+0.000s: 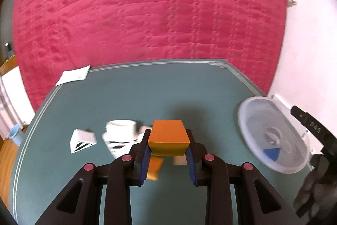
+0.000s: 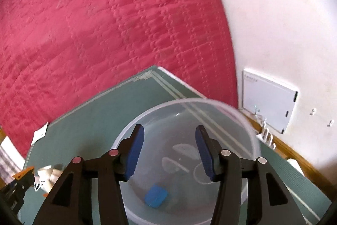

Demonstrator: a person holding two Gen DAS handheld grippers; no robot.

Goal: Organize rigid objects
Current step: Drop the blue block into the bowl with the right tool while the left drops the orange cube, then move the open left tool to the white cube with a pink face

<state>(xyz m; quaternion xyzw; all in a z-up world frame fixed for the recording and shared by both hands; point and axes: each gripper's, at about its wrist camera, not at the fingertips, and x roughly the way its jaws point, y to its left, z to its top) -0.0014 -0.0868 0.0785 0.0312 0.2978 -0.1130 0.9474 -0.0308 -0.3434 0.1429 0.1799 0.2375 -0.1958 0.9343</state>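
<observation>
A: Left gripper (image 1: 168, 153)?
B: Blue pads clamped on both sides of the orange rectangular block (image 1: 168, 137). Block is lifted clear of the teal table mat (image 1: 147, 94).

A: Under it?
B: Blurred orange piece (image 1: 154, 169) and a pale piece (image 1: 179, 160) on the mat, just below the jaws. Can't tell their shapes.

A: Right gripper (image 2: 169, 153)?
B: Jaws apart, nothing between the blue pads. It hangs over the clear round plastic bowl (image 2: 242, 119).

A: Bowl contents?
B: One small blue block (image 2: 155, 197) on the bottom, near side. Left wrist view shows the same bowl at the mat's right edge, with the right gripper's black body beside it.

A: Rest of the mat?
B: Left of the held block: white cylindrical piece (image 1: 121, 129), then a white box with black stripes (image 1: 82, 140), apart from each other. Farther back, white paper sheet (image 1: 73, 75) at the mat's far-left corner.

A: Beyond?
B: Pink quilted bedspread (image 1: 147, 10) past the mat's far edge. White wall (image 2: 273, 14) on the right, flat white panel (image 2: 267, 98) against it.
</observation>
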